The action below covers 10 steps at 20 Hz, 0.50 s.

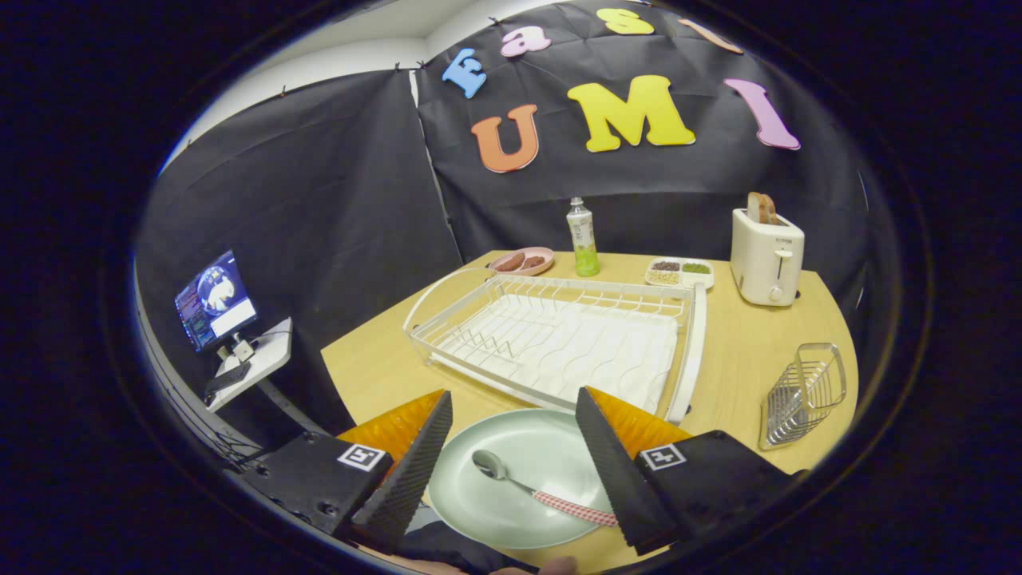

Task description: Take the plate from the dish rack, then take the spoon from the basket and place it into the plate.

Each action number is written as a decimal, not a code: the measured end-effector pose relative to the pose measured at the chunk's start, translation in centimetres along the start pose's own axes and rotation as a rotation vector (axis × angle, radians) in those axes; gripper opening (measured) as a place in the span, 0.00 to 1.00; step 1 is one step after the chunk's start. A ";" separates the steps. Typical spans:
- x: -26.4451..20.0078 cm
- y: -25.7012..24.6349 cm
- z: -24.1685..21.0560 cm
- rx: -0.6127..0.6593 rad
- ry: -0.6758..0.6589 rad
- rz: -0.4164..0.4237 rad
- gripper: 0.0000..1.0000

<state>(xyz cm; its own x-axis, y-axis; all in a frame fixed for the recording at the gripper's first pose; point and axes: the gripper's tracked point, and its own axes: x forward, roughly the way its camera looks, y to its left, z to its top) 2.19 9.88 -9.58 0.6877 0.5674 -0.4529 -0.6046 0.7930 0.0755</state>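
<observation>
Metal and light, the spoon [511, 479] lies in the pale green plate [551, 447] between my gripper [511, 415] fingers, which I see spread and empty. Its bowl looks slick; I'd pinch the checked handle. Beyond stand the dish rack [447, 339] and basket [802, 391].

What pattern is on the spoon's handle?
Red-and-white check on the spoon, seen in the gripper view.

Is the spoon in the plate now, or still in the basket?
In the plate: the spoon lies on the plate, between the open tongs.
</observation>
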 end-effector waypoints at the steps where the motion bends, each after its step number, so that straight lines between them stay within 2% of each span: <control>1: -0.3 -0.4 0.4 0.000 -0.024 -0.025 1.00; 6: -3.8 -2.6 2.7 0.006 -0.188 -0.190 1.00; 10: -8.5 -4.7 4.5 0.024 -0.355 -0.416 1.00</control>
<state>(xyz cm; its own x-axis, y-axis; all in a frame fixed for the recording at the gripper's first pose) 0.98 2.27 -2.11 0.9627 0.2420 -0.1212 -0.2466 0.9688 -0.0238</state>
